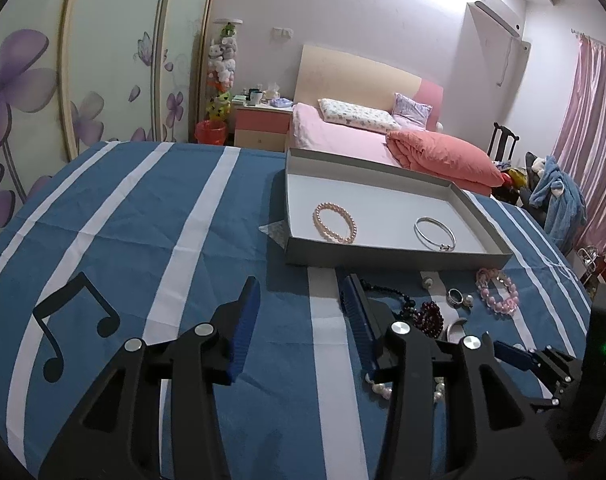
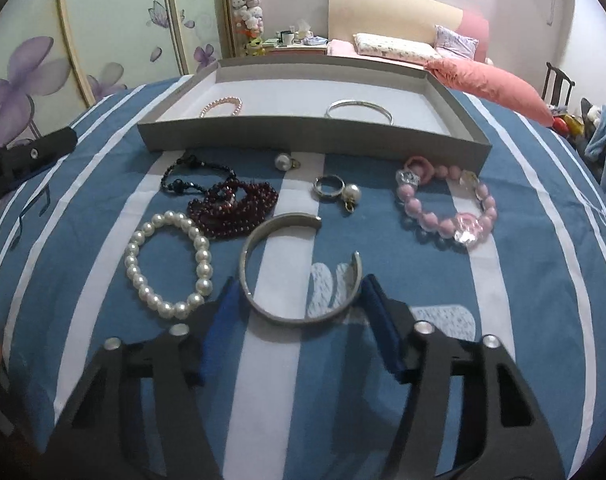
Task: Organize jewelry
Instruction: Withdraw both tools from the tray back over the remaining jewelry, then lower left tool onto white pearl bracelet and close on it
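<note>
A grey shallow box [image 2: 315, 136] [image 1: 395, 258] holds a pink pearl bracelet [image 1: 335, 223] [image 2: 222, 105] and a thin silver bangle [image 1: 435, 233] [image 2: 359, 110]. In front of it on the striped cloth lie a silver cuff [image 2: 299, 266], a white pearl bracelet [image 2: 169, 264], a dark red bead bracelet [image 2: 233, 208], a black bead string [image 2: 193, 176], a ring [image 2: 327, 186], two pearl earrings [image 2: 283, 162] and a pink bead bracelet [image 2: 449, 204] [image 1: 497, 291]. My right gripper [image 2: 297, 296] is open, its jaws on either side of the cuff's near edge. My left gripper [image 1: 301, 296] is open and empty, left of the jewelry.
The blue and white striped cloth [image 1: 123, 216] covers the table. Behind it stand a pink bed [image 1: 363, 136], a nightstand [image 1: 261, 124], a wardrobe with purple flowers [image 1: 31, 92] and pink curtains [image 1: 595, 140]. The right gripper's body [image 1: 543, 364] shows at the left view's right edge.
</note>
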Tool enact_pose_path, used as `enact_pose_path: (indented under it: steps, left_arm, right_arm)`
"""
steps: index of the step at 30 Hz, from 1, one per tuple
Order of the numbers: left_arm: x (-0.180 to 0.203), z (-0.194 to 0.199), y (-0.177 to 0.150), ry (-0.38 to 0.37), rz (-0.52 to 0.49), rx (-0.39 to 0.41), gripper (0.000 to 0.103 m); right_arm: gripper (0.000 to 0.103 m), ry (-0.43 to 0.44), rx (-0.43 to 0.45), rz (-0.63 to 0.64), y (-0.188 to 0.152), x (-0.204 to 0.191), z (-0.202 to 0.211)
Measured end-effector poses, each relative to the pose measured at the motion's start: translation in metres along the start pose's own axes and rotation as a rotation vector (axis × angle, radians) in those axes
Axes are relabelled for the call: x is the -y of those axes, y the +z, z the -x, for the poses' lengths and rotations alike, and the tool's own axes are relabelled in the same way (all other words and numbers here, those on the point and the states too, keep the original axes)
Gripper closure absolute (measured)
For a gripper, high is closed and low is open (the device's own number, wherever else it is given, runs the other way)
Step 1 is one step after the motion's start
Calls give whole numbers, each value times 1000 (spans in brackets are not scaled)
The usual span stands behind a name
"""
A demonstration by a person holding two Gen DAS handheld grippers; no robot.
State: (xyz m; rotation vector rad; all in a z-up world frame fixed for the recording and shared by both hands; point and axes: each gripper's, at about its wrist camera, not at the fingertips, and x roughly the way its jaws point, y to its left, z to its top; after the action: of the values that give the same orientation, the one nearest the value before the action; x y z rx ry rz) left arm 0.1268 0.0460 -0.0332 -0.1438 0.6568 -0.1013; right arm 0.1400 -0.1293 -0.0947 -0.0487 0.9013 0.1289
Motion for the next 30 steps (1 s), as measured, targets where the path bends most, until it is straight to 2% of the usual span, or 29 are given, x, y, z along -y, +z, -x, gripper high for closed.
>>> enact_pose_path:
  steps: [4,9,16,20,22,25,30]
  left_arm:
    - [3,-1,-4,-12,-13,-12,58]
    - [13,-6,-12,-40,-47,-56,55]
    - [46,-25,-31,-71,-155,-185,55]
    - [55,-37,-38,-55,-179,-238,59]
    - [57,-43,-41,-34,-196,-254,67]
    - [61,-42,-45,10,-259,-246,71]
    - [45,-38,-44,43,-246,-248,71]
  right_arm:
    - [44,3,0,-2,1,11,0]
    - [44,-42,0,-46,0,35,3]
    - [44,-54,1,-62,-1,48,3]
    - [43,-50,1,-63,-2,50,3]
    - [43,-47,1,-59,-2,50,3]
    - [43,-40,0,-48,-2,49,4]
    - [43,-37,-1,-41,-2,48,5]
